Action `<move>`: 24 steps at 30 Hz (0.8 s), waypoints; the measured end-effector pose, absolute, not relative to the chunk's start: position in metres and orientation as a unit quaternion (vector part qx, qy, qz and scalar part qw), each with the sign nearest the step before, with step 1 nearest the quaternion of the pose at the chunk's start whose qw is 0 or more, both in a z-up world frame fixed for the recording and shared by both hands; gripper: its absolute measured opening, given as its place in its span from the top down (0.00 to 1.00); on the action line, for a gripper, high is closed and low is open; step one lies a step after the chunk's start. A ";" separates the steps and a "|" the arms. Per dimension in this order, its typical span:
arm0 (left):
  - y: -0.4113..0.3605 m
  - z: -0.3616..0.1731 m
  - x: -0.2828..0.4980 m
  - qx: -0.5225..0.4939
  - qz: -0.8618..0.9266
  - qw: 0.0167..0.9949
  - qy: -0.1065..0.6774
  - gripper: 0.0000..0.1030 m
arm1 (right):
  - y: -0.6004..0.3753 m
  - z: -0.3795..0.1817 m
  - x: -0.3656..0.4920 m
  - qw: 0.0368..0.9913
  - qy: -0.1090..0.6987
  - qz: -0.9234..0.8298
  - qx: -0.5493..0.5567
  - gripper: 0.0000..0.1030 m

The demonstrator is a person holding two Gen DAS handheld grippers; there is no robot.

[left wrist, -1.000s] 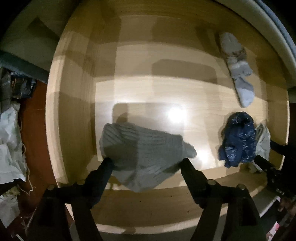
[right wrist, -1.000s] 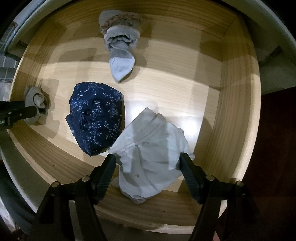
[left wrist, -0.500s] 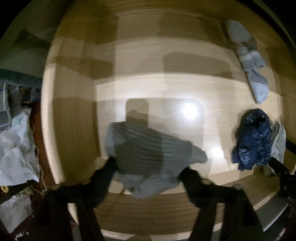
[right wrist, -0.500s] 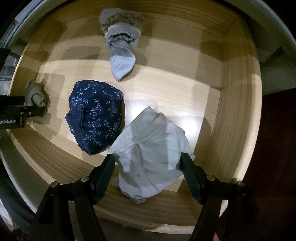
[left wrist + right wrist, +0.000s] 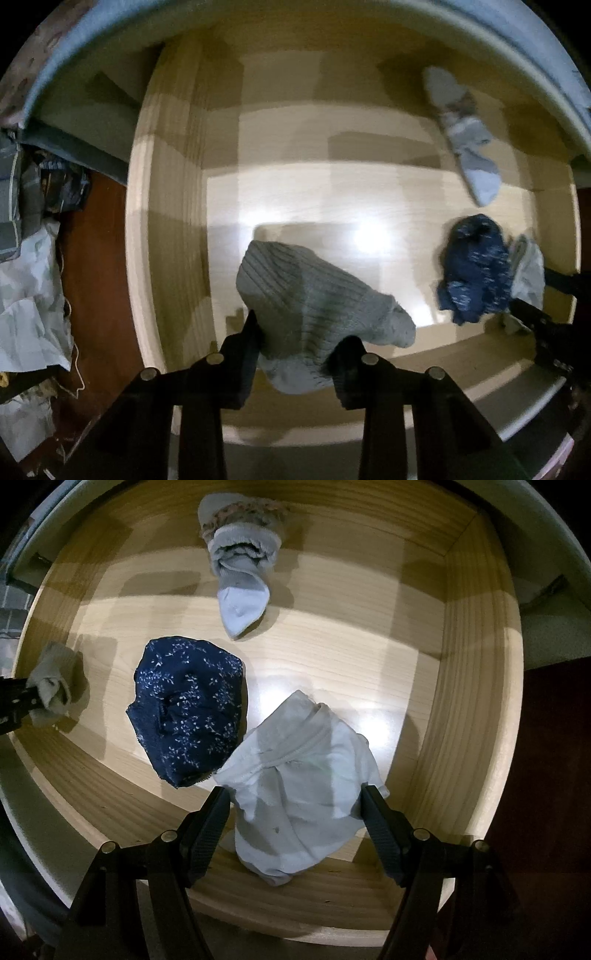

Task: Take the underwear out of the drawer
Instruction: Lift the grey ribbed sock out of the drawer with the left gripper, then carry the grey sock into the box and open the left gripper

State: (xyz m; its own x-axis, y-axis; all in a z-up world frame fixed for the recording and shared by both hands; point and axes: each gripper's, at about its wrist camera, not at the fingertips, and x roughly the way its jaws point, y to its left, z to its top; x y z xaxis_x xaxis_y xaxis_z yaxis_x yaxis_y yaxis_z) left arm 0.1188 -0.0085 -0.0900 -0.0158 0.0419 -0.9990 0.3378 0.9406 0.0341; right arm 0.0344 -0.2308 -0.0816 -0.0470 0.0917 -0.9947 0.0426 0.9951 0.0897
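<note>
In the left wrist view my left gripper point(image 5: 299, 332) points down into a wooden drawer point(image 5: 166, 221). Its jaws are closing, and both pads pinch a grey ribbed garment point(image 5: 306, 295) that hangs bunched between them above the drawer floor. The right wrist view shows that garment point(image 5: 51, 686) at the left edge. My right gripper point(image 5: 293, 797) holds still with a crumpled white garment point(image 5: 306, 775) filling the gap between its fingers, near the drawer's front right corner. A navy floral garment point(image 5: 188, 709) lies just left of it.
A pale grey sock point(image 5: 240, 572) lies near the drawer's back wall. The drawer's wooden walls point(image 5: 472, 664) enclose both grippers. Outside the drawer's left side, white crumpled sheets and clutter point(image 5: 29, 295) lie on a reddish-brown floor.
My left gripper's fingers have narrowed onto the grey ribbed garment and risen with it, so more of the drawer shows. The right gripper and the white garment have not moved.
</note>
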 end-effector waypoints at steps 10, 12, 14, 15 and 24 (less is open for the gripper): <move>-0.026 -0.026 0.093 0.168 -0.141 0.742 0.634 0.67 | -0.228 -0.084 0.035 0.687 0.725 0.016 0.042 0.32; -0.017 -0.017 0.088 0.170 -0.150 0.750 0.621 0.67 | -0.228 -0.084 0.035 0.687 0.726 0.016 0.042 0.32; -0.014 -0.001 0.082 0.174 -0.158 0.763 0.602 0.67 | -0.228 -0.085 0.035 0.686 0.727 0.015 0.040 0.32; -0.015 0.007 0.079 0.174 -0.162 0.768 0.595 0.67 | -0.227 -0.086 0.035 0.685 0.727 0.015 0.039 0.32; -0.017 0.093 0.081 0.164 -0.182 0.828 0.504 0.67 | -0.223 -0.094 0.036 0.678 0.735 0.008 0.024 0.32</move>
